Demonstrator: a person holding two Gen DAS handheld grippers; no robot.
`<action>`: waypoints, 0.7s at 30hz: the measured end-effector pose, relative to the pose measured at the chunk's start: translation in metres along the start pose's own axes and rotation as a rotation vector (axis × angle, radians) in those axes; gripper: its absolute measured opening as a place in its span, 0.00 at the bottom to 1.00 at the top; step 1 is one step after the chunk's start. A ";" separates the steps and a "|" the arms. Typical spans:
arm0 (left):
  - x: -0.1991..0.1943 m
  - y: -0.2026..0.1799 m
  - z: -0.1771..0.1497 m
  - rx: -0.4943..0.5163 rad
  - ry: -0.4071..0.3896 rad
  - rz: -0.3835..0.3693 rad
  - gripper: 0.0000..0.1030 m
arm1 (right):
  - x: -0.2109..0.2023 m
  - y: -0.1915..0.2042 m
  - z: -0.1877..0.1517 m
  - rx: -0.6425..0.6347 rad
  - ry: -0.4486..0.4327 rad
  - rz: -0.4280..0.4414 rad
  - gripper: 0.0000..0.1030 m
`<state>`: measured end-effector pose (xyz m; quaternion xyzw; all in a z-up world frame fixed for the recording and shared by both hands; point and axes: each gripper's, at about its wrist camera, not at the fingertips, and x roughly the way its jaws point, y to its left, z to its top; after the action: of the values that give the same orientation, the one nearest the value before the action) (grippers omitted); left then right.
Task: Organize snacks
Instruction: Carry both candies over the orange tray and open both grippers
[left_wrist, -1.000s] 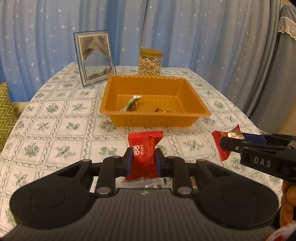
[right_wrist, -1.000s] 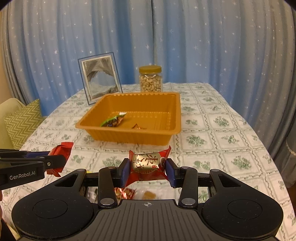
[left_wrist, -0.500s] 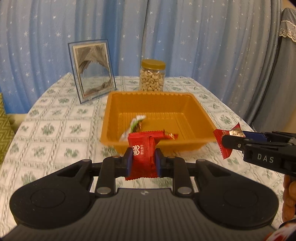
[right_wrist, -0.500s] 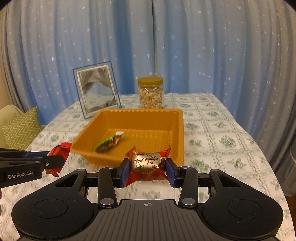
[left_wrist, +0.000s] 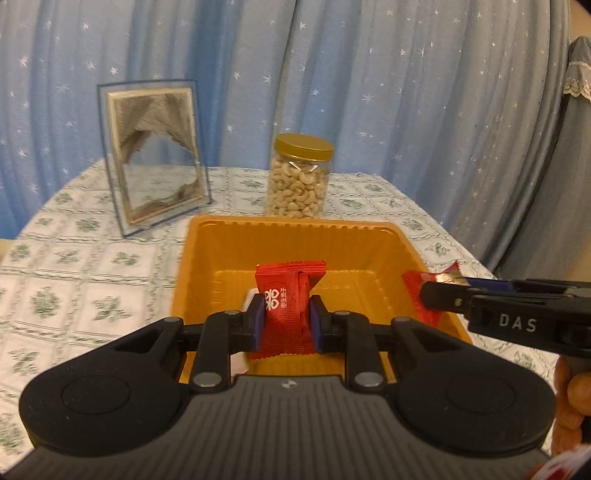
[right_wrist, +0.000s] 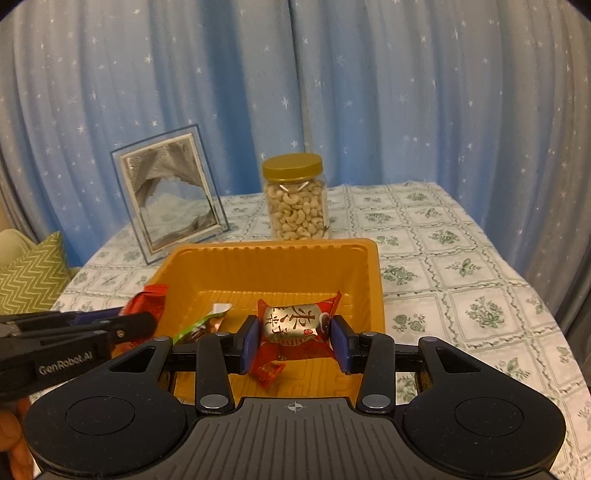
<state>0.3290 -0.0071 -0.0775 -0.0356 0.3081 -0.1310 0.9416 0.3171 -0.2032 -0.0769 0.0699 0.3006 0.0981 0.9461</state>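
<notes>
My left gripper (left_wrist: 285, 325) is shut on a flat red snack packet (left_wrist: 286, 302) with white print, held upright over the orange tray (left_wrist: 295, 230). My right gripper (right_wrist: 293, 338) is shut on a red and gold wrapped candy (right_wrist: 293, 323), also above the tray (right_wrist: 273, 254), near its right half. Each gripper shows in the other's view: the right one (left_wrist: 428, 295) with its red wrapper at the tray's right rim, the left one (right_wrist: 144, 319) with its red packet at the left rim. A green-wrapped snack (right_wrist: 195, 326) and a small red candy (right_wrist: 269, 371) lie inside the tray.
A gold-lidded jar of cashews (left_wrist: 298, 177) stands just behind the tray, and a framed picture (left_wrist: 157, 158) leans at the back left. The table has a floral checked cloth (right_wrist: 461, 291). Blue star curtains hang behind. A zigzag cushion (right_wrist: 29, 277) sits off the left edge.
Both grippers have travelled forward with their snacks, from above the cloth in front of the tray to above the tray itself. Their grips look the same.
</notes>
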 end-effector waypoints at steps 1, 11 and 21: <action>0.006 -0.001 0.001 0.000 0.005 -0.005 0.22 | 0.004 -0.002 0.001 0.003 0.004 -0.002 0.41; 0.038 0.001 -0.001 0.022 0.028 0.002 0.29 | 0.026 -0.016 0.004 0.078 0.070 0.023 0.41; 0.019 0.019 0.002 -0.031 -0.007 0.048 0.33 | 0.029 -0.013 0.004 0.095 0.074 0.039 0.42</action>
<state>0.3492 0.0063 -0.0894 -0.0431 0.3076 -0.1033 0.9449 0.3439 -0.2091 -0.0921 0.1172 0.3384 0.1048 0.9278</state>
